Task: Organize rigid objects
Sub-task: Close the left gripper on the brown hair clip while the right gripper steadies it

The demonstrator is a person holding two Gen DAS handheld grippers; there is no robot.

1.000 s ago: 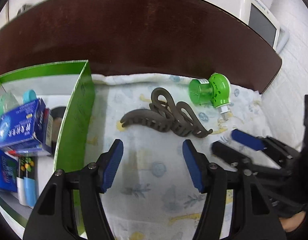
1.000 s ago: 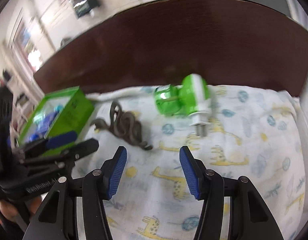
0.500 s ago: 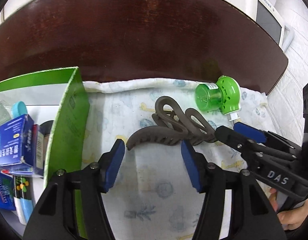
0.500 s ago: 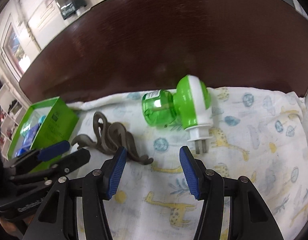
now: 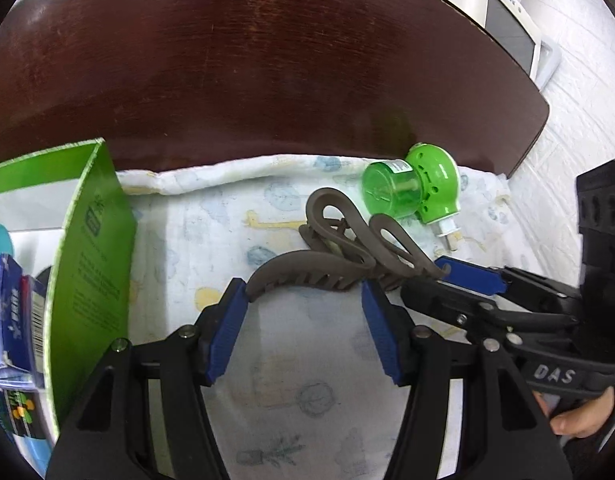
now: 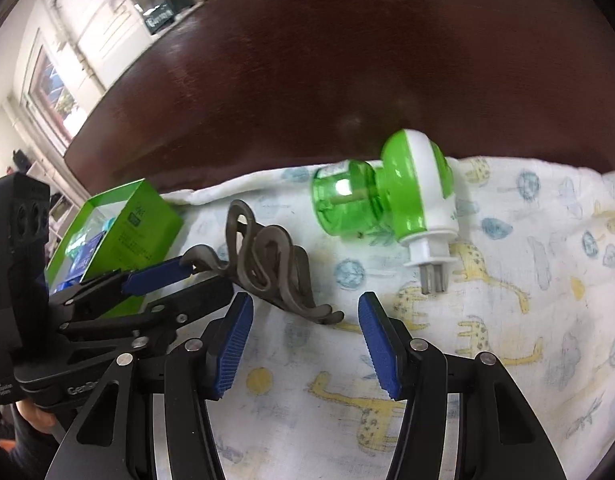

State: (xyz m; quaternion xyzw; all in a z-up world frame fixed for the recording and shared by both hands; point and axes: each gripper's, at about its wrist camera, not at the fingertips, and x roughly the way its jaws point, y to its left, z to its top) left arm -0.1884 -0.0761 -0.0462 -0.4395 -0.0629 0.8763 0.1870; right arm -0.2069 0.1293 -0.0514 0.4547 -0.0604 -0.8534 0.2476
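Observation:
A brown hair claw clip (image 5: pixel 331 256) lies on the patterned cloth (image 5: pixel 211 236). My left gripper (image 5: pixel 303 296) is open, and its fingertips straddle the clip's near toothed edge. A green plug-in mosquito repellent (image 5: pixel 411 192) lies on its side just behind the clip. The green box (image 5: pixel 91 264) stands at the left with blue cartons inside. In the right wrist view, my right gripper (image 6: pixel 305 312) is open and empty, with the clip (image 6: pixel 267 264) just ahead to its left and the repellent (image 6: pixel 387 200) further ahead.
A dark wooden board (image 5: pixel 247 72) stands along the back of the cloth. A white appliance (image 5: pixel 507 20) sits behind it at the right. The two grippers are close together, the right one (image 5: pixel 475 280) beside the clip's right end.
My left gripper has moved forward until its fingertips reach the hair clip. My right gripper has moved forward and left, closer to the clip and the repellent.

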